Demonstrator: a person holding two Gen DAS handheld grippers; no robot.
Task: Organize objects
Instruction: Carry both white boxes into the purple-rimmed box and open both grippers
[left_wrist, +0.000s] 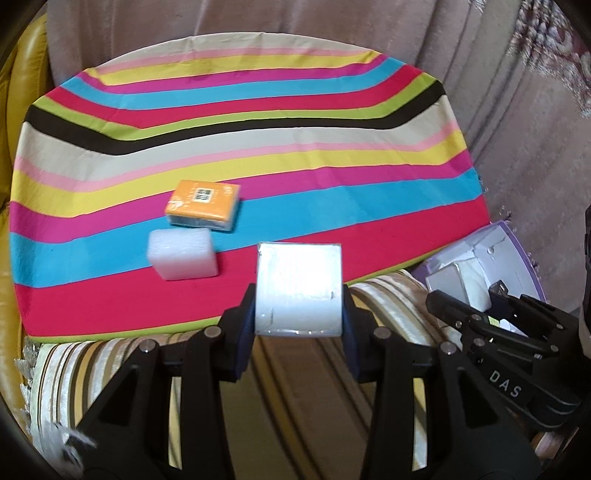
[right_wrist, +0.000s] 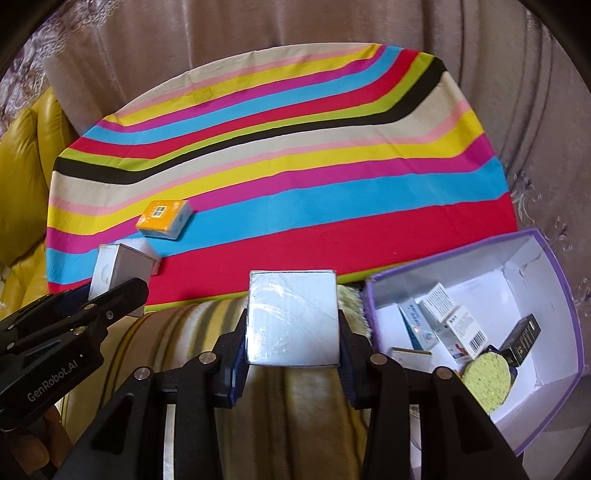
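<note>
A packet (left_wrist: 203, 205) lies just behind a foam block (left_wrist: 183, 253) on the worktop (left_wrist: 295, 147); an open box (right_wrist: 546, 295) of cartons, perhaps lower, sits right.

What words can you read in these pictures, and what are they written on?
"DAS": on the side of the right gripper, in the left wrist view; it may be only part of a word.
"GenRobot.AI": on the side of the left gripper, in the right wrist view.
Orange packet: a square code and small print, too small to read.
Small boxes in the purple-edged box: print and a barcode, too blurred to read.
</note>
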